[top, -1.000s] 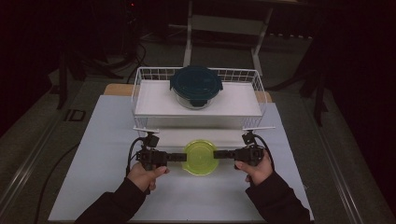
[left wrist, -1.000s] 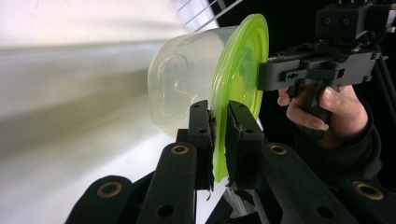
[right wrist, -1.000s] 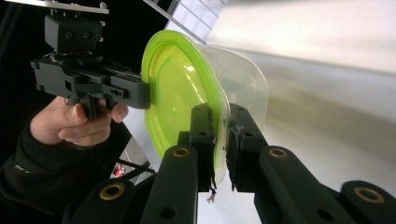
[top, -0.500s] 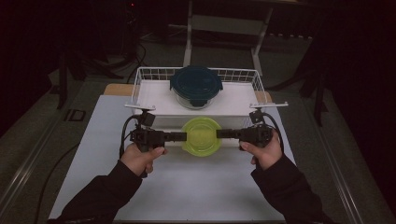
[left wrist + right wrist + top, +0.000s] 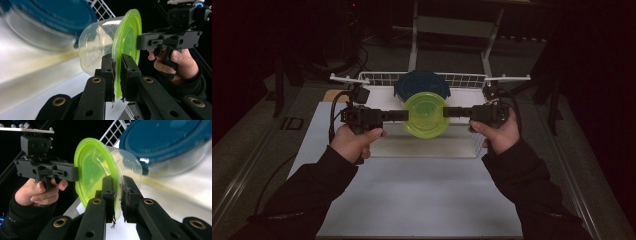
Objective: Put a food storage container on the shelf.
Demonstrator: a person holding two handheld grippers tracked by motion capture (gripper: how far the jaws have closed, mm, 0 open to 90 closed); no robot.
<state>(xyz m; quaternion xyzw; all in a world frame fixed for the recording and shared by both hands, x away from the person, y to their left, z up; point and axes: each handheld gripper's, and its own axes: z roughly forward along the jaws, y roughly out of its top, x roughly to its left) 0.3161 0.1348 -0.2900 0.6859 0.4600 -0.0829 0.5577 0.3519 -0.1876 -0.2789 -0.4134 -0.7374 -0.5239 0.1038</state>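
Observation:
A clear plastic container with a lime-green lid [image 5: 426,113] hangs in the air between both grippers, above the front wall of the white wire basket [image 5: 472,80]. My left gripper [image 5: 404,115] is shut on the lid's left rim, and my right gripper [image 5: 446,112] is shut on its right rim. In the left gripper view the jaws pinch the green lid's edge [image 5: 125,45], with the clear tub [image 5: 97,50] beyond. The right gripper view shows the same clamp on the green lid [image 5: 95,170]. A round container with a dark blue lid [image 5: 422,83] sits in the basket behind it.
The basket stands at the back of a white table mat [image 5: 412,200]. A dark floor and a metal stand [image 5: 452,25] lie beyond it. A metal rail [image 5: 572,175] runs along the table's right side.
Both hands have lifted the green-lidded container from the mat up and toward the basket. It now hangs in front of the blue-lidded container. Both grips are unchanged.

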